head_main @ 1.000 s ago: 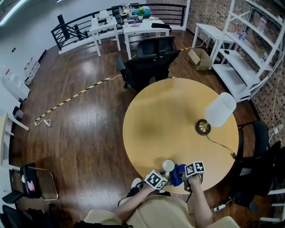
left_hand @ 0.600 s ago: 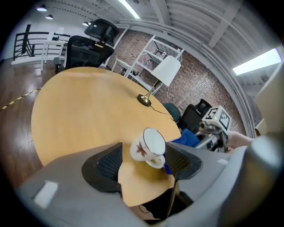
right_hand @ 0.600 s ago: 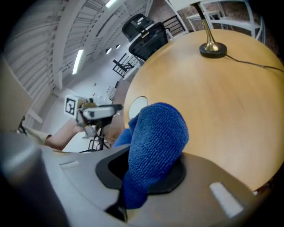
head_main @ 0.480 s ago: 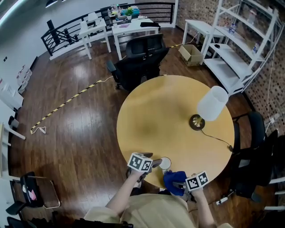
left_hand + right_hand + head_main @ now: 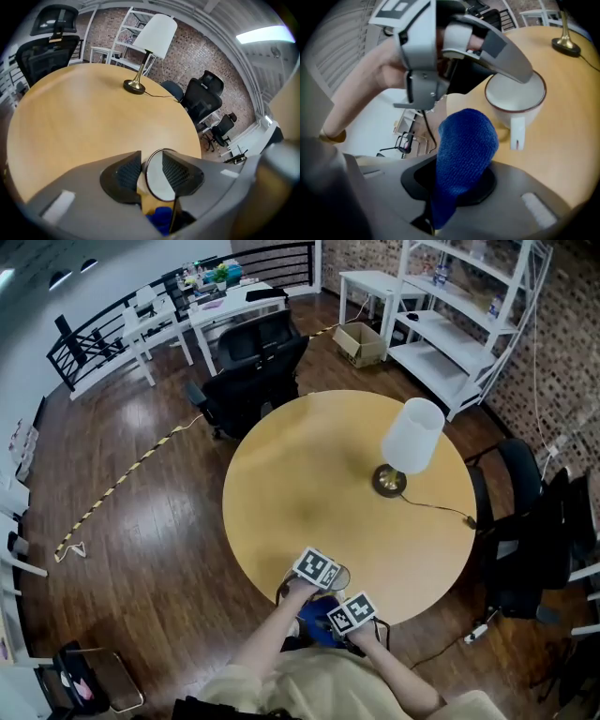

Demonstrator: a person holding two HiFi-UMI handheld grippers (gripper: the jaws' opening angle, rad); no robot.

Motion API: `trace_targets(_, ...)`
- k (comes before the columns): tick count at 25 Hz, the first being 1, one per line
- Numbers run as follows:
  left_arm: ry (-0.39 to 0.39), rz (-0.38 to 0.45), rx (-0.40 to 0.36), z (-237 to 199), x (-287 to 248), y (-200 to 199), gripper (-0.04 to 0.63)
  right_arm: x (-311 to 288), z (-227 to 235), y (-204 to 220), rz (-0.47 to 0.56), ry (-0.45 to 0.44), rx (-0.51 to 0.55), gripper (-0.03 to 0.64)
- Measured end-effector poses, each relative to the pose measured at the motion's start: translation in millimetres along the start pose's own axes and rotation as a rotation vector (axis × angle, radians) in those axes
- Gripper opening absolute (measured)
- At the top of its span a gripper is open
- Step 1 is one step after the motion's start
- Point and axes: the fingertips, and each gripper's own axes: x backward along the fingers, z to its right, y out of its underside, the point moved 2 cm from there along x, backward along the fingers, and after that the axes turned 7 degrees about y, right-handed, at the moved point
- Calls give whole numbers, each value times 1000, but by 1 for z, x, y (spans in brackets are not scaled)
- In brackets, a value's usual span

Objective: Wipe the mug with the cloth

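Evidently the left tool [image 5: 151, 174] was closing over the rim of the mug [image 5: 515, 96], steadying it at the tabletop's [image 5: 319, 474] near edge, while the right tool [image 5: 454, 190] pinched the cloth [image 5: 464, 145] just beside it, ready to wipe.

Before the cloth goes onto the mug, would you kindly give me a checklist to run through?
1. Grip on the cloth: ok, the right gripper is shut on it.
2. Hold on the mug: not ok, the jaws of the left gripper are closing with the mug wall between them, a gap showing.
3. The mug upright: ok.
4. The mug away from the rim of the table: not ok, it stands near the edge.
5. The cloth touching the mug: cannot tell, they look close.
6. The lamp out of the way: ok, across the table.
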Motion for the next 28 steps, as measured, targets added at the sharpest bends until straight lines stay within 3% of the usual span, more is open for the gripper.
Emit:
trace_targets(2,-42,-37,-9,-3,2,7,85,-8,17,-8,42,86,-44,71)
trace_targets(6,-88,-44,-64,-1,2,8,44,8,56,-7,127,240,-142,71)
trace_targets(10,-128,-79,-129,0,1,7,40,32,84,4,237,293,-276,71)
trace_targets(15,-149,-77,-102,-10,5,11,34,68,130,23,340,368,-430,71)
trace_targets(19,-139,-67,-60,-9,7,13,31,108,159,20,479,325,-501,71)
trace_targets(22,-135,-68,-97,-1,-1,8,38,126,170,-2,554,320,-493,71)
trace_targets(25,-186,-90,-110,-3,1,7,37,109,170,-26,502,274,-460,71)
trace_targets(28,-202,-85,-73,-3,1,9,37,73,148,-38,404,120,-404,71)
